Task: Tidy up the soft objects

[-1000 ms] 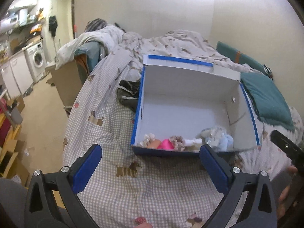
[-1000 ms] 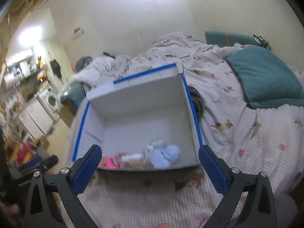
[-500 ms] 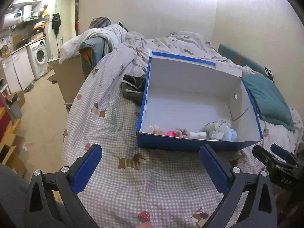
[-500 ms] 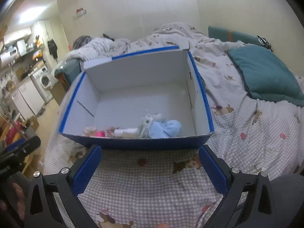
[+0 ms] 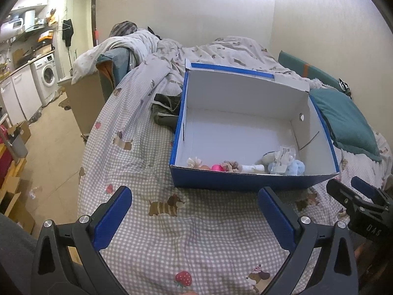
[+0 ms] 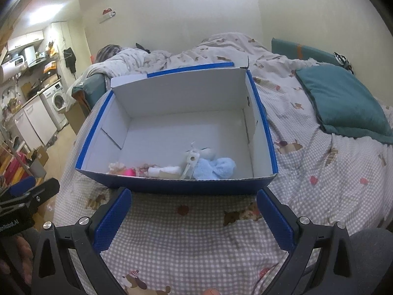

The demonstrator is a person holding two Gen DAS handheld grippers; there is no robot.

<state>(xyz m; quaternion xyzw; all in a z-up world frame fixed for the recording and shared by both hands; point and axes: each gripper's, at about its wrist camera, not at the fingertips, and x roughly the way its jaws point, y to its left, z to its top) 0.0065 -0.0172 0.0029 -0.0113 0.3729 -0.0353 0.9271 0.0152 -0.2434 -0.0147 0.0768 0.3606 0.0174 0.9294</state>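
An open blue box with a white inside [image 5: 245, 184] [image 6: 172, 186] stands on the checked bedspread. Several soft things lie along its near wall: a light blue plush [image 5: 294, 167] [image 6: 213, 168], a white roll [image 5: 250, 167] [image 6: 164, 170], a pink item [image 5: 217, 167] [image 6: 129, 172] and beige frilly pieces [image 5: 194, 161] [image 6: 116, 166]. My left gripper [image 5: 194, 216] is open and empty, above the bedspread in front of the box. My right gripper [image 6: 194, 216] is open and empty, close before the box's near wall; it also shows in the left wrist view [image 5: 356, 196].
A teal pillow [image 5: 343, 123] [image 6: 343, 100] lies right of the box. Dark clothing [image 5: 164, 113] lies at the box's far left corner. Rumpled duvet [image 5: 221, 49] fills the far bed. The bed's left edge drops to the floor, with a washing machine [image 5: 46, 76] beyond.
Both grippers have pulled back and risen a little from the box, so more bedspread shows before it. Both stay open. The items in the box have not moved.
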